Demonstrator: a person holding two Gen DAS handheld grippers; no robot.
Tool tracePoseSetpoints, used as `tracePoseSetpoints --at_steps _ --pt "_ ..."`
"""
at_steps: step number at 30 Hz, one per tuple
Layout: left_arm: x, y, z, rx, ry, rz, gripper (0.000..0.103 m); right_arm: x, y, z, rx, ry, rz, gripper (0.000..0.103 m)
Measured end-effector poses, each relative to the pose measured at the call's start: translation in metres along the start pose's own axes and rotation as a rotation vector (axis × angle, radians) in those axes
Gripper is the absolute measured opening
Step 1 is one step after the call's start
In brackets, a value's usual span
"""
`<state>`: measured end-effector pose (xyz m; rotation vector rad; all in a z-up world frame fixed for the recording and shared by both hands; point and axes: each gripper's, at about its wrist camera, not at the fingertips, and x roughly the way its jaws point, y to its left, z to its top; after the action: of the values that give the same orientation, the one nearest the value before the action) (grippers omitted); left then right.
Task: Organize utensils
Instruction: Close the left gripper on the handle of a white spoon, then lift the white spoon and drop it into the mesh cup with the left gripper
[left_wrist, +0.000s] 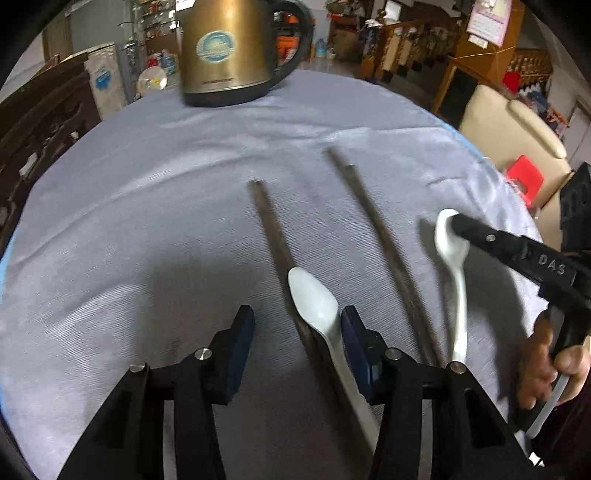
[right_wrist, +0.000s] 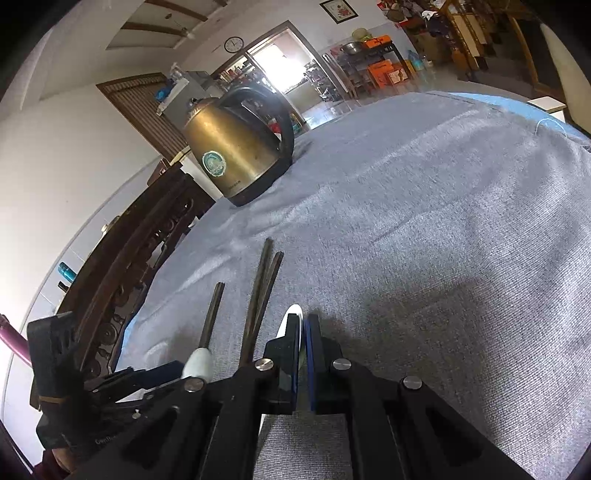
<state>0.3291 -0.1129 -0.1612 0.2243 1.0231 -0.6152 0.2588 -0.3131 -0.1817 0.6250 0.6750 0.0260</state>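
Our left gripper (left_wrist: 297, 325) hangs over the table (left_wrist: 147, 184) with its jaws parted, clamping nothing. Between its blue pads (left_wrist: 242, 339) lie a white spoon (left_wrist: 316, 302) and a single dark chopstick (left_wrist: 271, 236). The spoon's bowl points away from us and its handle runs back under the gripper, close against the right-hand pad; whether that pad touches it we cannot tell. The chopstick lies just left of the spoon, its near end passing beneath the bowl.

Our right gripper (right_wrist: 303, 328) is clenched, its two pads nearly together, and the bowl of a second white spoon (left_wrist: 448, 251) sits right at its tips. From the left camera its black finger (left_wrist: 480, 236) lies across that bowl, while the handle trails back toward us on the cloth. We cannot tell whether the spoon is truly pinched or only touched. A hand (left_wrist: 543, 369) grips the right gripper's handle at the table's right edge.

Between the two spoons lies a pair of chopsticks (left_wrist: 369, 218), side by side and touching, running away from us at a slant.

Everything rests on a grey cloth (right_wrist: 443, 221) covering the table. At its far side stands a brass-coloured kettle (left_wrist: 225, 51) with a black handle, well apart from the utensils.
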Motion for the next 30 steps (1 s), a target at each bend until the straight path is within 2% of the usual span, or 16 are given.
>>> tracePoseSetpoints --at_steps 4,10,12,13,14,17,25,30 --pt "-0.007 0.013 0.002 -0.036 -0.006 -0.004 0.05 0.0 0.001 0.0 -0.006 0.002 0.007 0.004" --pt "0.001 0.0 0.012 -0.012 0.005 -0.006 0.05 0.002 0.001 0.0 -0.009 0.013 0.013 0.004" --pt "0.01 -0.004 0.013 -0.012 0.032 -0.004 0.045 0.002 0.001 0.0 -0.009 0.013 0.014 0.004" --pt "0.011 -0.005 0.012 -0.01 0.025 0.011 0.037 0.002 0.001 0.0 -0.009 0.014 0.014 0.004" --pt "0.009 -0.004 0.012 -0.007 0.022 0.013 0.035 0.002 0.001 0.0 -0.008 0.014 0.014 0.004" --pt "0.006 0.001 0.011 -0.031 0.019 0.007 0.035 0.002 0.001 0.0 -0.008 0.014 0.017 0.004" --pt "-0.03 0.014 0.008 -0.089 -0.083 0.018 0.034 -0.001 0.001 -0.001 -0.013 -0.007 0.035 0.004" --pt "-0.071 0.028 0.001 -0.155 -0.192 0.105 0.034 -0.014 -0.004 -0.002 0.016 -0.05 0.018 0.004"
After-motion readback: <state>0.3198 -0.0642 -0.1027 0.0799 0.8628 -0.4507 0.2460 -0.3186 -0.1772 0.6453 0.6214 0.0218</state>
